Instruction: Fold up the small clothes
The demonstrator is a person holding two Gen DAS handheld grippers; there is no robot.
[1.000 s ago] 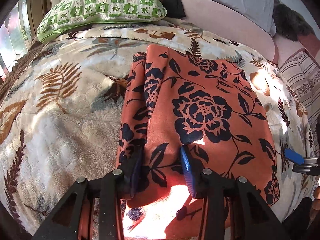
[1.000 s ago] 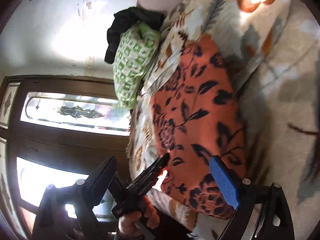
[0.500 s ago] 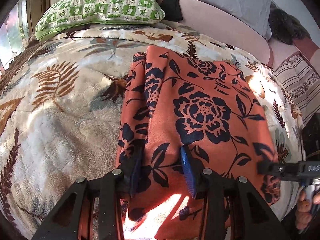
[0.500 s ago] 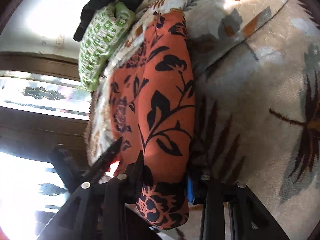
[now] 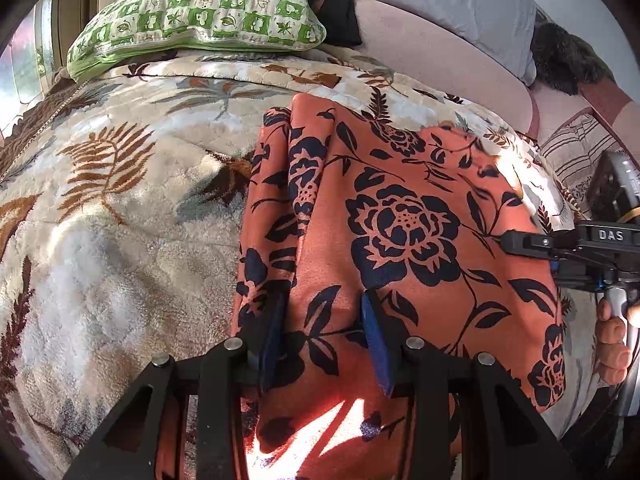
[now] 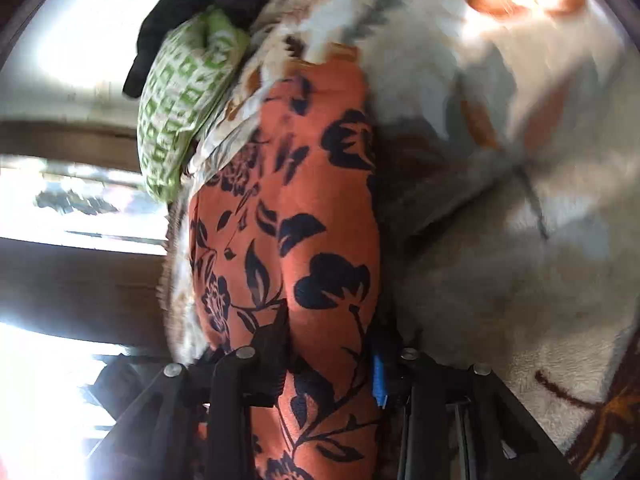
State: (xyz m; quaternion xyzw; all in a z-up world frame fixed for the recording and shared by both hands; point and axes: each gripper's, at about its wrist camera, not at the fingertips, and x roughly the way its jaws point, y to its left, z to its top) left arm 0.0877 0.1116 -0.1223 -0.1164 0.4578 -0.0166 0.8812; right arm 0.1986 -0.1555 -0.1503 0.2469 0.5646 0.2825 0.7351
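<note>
On the bed: an orange garment with dark floral print (image 5: 400, 240) lies spread over a leaf-patterned plush blanket (image 5: 120, 208), lengthwise folds bunched along one side.
Left claw (image 5: 324, 336): pinching the near hem, cloth gathered between the blue pads, likely to pin that edge while the other hand works.
Right claw (image 6: 332, 356): its jaws have just been closing, and orange cloth now sits clamped between them at the garment's side edge; probably a second hold, so the cloth can be lifted evenly for a fold.
Person's hand (image 5: 612, 340): wrapped round the right tool's handle.
Writing: "DAS" in white on the right tool's black body.
Far end: green checked pillow (image 5: 200, 16).
</note>
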